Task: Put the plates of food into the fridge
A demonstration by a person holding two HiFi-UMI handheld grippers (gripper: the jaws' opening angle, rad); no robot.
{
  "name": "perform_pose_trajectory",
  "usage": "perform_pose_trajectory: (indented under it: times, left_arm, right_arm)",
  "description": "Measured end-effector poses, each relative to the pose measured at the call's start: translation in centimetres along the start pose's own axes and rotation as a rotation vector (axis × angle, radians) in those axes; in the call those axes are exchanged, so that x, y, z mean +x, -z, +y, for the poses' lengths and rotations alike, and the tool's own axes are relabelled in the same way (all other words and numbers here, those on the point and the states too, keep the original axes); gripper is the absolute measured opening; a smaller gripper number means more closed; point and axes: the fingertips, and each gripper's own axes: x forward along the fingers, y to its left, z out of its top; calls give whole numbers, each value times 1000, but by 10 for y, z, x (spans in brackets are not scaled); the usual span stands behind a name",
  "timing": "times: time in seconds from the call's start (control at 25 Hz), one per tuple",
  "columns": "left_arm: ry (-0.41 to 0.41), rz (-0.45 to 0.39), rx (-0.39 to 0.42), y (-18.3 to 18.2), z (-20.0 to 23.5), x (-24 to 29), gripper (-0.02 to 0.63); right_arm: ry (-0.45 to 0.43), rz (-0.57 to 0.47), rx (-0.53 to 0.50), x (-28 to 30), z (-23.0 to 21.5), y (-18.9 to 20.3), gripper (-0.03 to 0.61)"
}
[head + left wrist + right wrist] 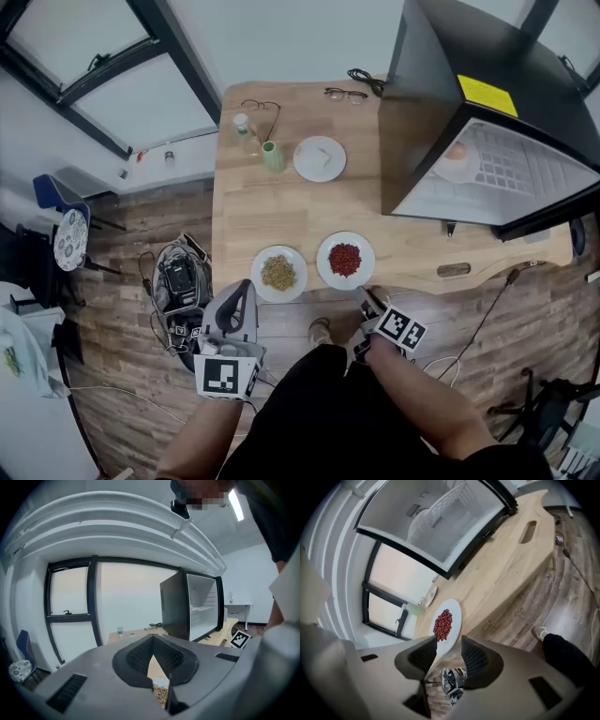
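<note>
Two plates sit at the near edge of the wooden table (244, 206): one of red food (345, 260) and one of greenish-brown grains (278, 272). A third white plate (320, 157) lies farther back. The black fridge (487, 141) stands open at the right, with a plate (457, 161) on its shelf. My right gripper (367, 298) is open just before the red plate (444, 623), whose near rim reaches between the jaws (449, 641) without being pressed. My left gripper (242, 291) is shut and empty, just short of the grain plate (161, 694), which shows through the slit between its jaws (153, 641).
A green cup (272, 157), a small bottle (243, 127), two pairs of glasses (347, 94) and a cable (366, 80) lie at the table's back. A bag of gear (178, 281) sits on the floor at the left. The fridge door side overhangs the table's right end.
</note>
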Motion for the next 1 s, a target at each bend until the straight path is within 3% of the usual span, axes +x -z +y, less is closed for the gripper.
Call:
perform_pose_trajectory:
  times: [0.16, 0.4, 0.68, 1.0]
  left_arm:
    - [-6, 21, -2, 5, 4, -3, 3]
    - [-30, 30, -25, 7, 11, -7, 3]
    - [-24, 31, -18, 6, 10, -5, 4]
    - [-50, 41, -23, 12, 19, -17, 3]
  right_arm:
    - [7, -41, 123, 16, -12, -6, 176]
    - [29, 28, 212, 28, -19, 12, 172]
    - [15, 2, 331, 43, -24, 6, 173]
    - [-15, 8, 298, 36, -25, 12, 153]
